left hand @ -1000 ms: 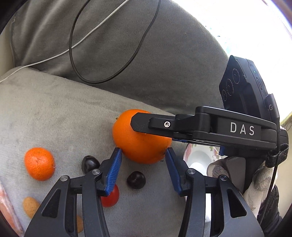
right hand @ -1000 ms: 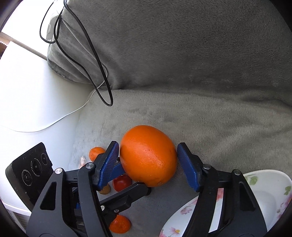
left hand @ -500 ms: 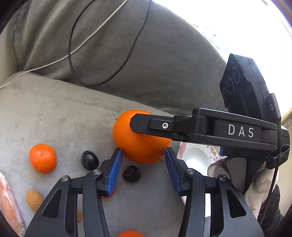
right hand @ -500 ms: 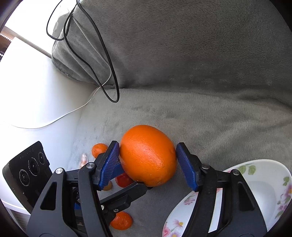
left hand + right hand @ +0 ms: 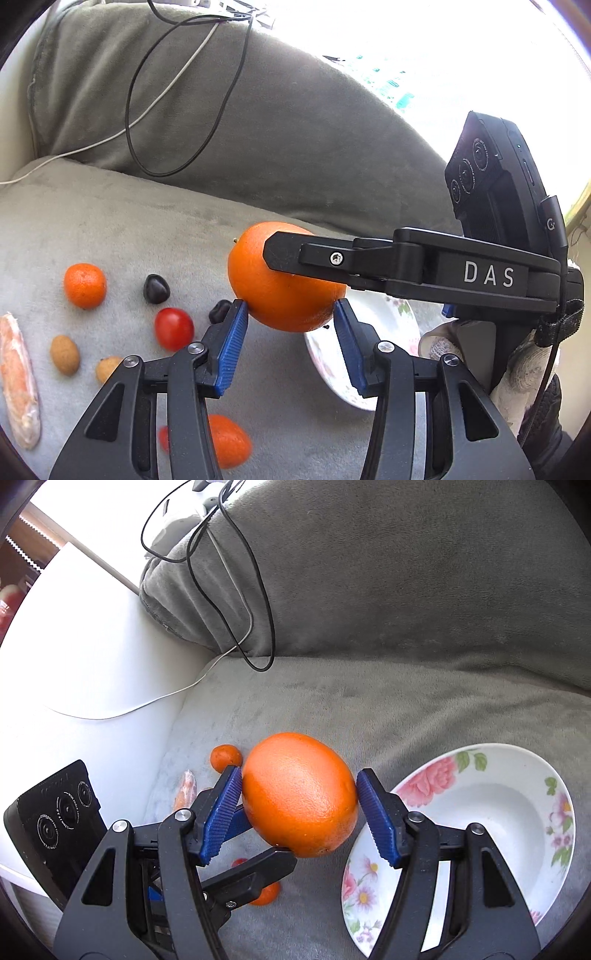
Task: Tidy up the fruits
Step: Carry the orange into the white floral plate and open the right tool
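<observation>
A large orange (image 5: 273, 302) (image 5: 299, 794) hangs above the grey sofa cushion (image 5: 110, 236), gripped crosswise from two sides. My left gripper (image 5: 288, 310) is shut on its lower part, the blue pads pressing from left and right. My right gripper (image 5: 299, 775) is also shut on the orange; its black finger (image 5: 314, 258) crosses the fruit from the right in the left wrist view. A floral white bowl (image 5: 498, 801) (image 5: 391, 325) lies on the cushion just to the right of the orange and below it. Its inside holds no fruit.
On the cushion to the left lie a mandarin (image 5: 85, 286), two dark cherries (image 5: 156, 290), a cherry tomato (image 5: 173, 328), small brown fruits (image 5: 64, 354), a carrot-like piece (image 5: 18, 380) and another mandarin (image 5: 229, 439). Black cables (image 5: 258, 609) hang over the backrest. A gloved hand (image 5: 524, 369) holds the right gripper.
Both grippers have risen with the orange and shifted toward the bowl, which now shows more fully. The loose fruits on the cushion look farther below.
</observation>
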`<state>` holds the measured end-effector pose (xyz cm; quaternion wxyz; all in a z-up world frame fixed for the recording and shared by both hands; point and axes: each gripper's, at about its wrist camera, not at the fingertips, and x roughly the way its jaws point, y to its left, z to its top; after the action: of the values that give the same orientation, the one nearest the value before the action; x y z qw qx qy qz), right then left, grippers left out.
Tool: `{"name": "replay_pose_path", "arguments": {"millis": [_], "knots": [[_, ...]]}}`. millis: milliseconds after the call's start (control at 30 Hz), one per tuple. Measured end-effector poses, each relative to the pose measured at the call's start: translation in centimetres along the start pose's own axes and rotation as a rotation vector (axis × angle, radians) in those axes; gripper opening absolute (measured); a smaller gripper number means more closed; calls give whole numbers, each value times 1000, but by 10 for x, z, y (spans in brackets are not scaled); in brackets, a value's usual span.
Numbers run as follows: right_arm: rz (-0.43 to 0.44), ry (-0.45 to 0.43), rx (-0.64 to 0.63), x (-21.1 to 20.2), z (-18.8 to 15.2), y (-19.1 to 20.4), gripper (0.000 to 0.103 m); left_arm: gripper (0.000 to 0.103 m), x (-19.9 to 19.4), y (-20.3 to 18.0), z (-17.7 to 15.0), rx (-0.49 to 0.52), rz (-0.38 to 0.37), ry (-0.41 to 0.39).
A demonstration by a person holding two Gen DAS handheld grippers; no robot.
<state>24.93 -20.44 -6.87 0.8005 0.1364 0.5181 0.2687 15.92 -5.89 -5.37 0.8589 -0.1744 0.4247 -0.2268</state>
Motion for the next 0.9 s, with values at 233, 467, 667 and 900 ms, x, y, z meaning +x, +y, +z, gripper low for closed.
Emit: {"name": "replay_pose_path", "arguments": {"millis": [233,467,667,900], "knots": [[-13,-23,7,-20,-27,0,68,47,-7,-18,-20,24,-24,13],[-13,-45,38,-37,-54,-15,68,47,-5,-35,-34,43,-47,38],[-2,-50,82,-44,-69,-32,68,47,2,-45,-43,61,-56,69],[2,-85,135,-58,-78,-53,68,42,11,-58,-50,103,-68,78]]}}
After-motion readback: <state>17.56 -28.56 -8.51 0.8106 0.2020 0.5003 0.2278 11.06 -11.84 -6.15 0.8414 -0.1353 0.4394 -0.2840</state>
